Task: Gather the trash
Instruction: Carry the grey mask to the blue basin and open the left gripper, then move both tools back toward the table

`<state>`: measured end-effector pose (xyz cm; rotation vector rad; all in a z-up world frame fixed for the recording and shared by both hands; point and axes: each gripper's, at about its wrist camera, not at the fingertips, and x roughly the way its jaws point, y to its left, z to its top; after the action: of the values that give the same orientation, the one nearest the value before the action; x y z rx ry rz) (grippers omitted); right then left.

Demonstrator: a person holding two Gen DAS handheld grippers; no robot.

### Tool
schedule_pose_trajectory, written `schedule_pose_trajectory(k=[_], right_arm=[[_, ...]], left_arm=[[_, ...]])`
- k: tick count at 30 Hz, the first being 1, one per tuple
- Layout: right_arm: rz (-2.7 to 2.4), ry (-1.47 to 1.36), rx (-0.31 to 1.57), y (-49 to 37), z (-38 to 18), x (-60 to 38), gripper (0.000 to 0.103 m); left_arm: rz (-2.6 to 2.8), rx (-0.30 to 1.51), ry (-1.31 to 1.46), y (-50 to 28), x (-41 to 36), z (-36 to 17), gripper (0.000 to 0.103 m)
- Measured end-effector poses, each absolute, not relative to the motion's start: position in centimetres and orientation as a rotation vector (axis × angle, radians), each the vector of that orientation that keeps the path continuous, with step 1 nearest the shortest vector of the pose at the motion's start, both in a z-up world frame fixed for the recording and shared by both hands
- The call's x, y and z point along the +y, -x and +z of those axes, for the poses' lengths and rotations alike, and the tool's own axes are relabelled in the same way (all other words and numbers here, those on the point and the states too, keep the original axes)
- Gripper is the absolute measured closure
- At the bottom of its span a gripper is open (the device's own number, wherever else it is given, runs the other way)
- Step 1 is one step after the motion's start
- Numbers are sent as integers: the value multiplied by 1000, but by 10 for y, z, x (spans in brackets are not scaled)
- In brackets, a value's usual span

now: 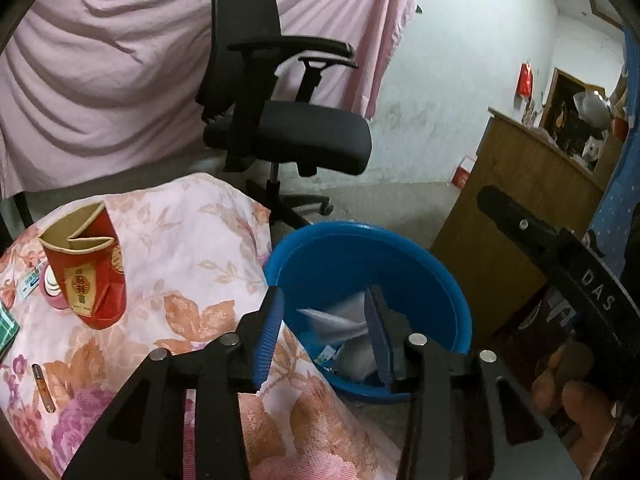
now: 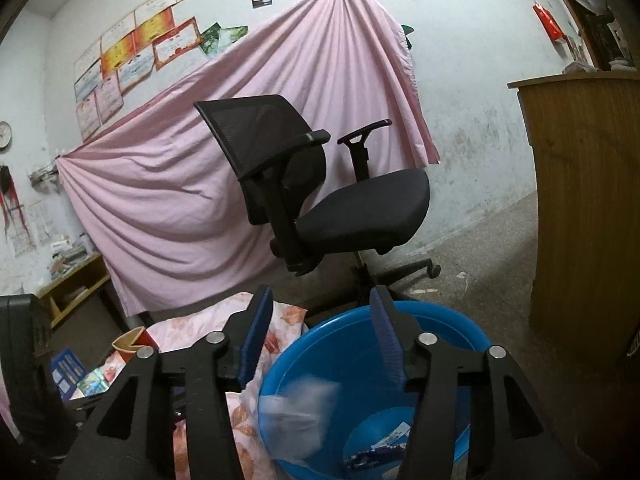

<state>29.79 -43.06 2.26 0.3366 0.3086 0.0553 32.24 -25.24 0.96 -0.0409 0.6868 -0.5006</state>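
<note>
Where the right gripper crosses: white lettering, "DAS".

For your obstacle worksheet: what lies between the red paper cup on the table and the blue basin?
Only flowered tablecloth; in the left wrist view nothing else sits between the red paper cup and the blue basin.

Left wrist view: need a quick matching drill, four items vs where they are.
Items:
1. red cup
2. basin
3. chair
4. battery

Places:
A. on the floor beside the table, trash inside
B. lying flat on the tablecloth, near edge
C. standing on the tablecloth, rim dented
D. in front of the pink sheet

Pairs: 1-C, 2-A, 3-D, 4-B
</note>
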Motion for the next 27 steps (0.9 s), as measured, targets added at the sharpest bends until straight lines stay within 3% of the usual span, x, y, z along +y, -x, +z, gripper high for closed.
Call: schedule_pose_trajectory(k=[5, 9, 12, 15, 17, 20, 22, 27], right_arm=[[61, -313, 297, -297, 24, -425, 48], [60, -286, 253, -292, 31, -419, 31], [62, -272, 212, -287, 37, -413, 25], [66, -256, 182, -284, 43, -405, 19], [70, -242, 167, -283, 46, -397, 14], [79, -218, 133, -279, 50, -385, 2], [87, -203, 96, -275, 53, -375, 0], [128, -173, 22, -265, 61, -351, 0]], left_arm=[[-472, 643, 64, -316, -239, 16, 61], [-426, 568, 87, -306, -221, 29, 54], [-391, 503, 100, -298, -204, 40, 50], [-348, 433, 117, -289, -187, 52, 42], [-324, 398, 125, -287, -176, 59, 25], [-267, 321, 141, -276, -158, 69, 8], [-238, 279, 154, -268, -144, 73, 2], [-160, 211, 181, -254, -109, 76, 2]])
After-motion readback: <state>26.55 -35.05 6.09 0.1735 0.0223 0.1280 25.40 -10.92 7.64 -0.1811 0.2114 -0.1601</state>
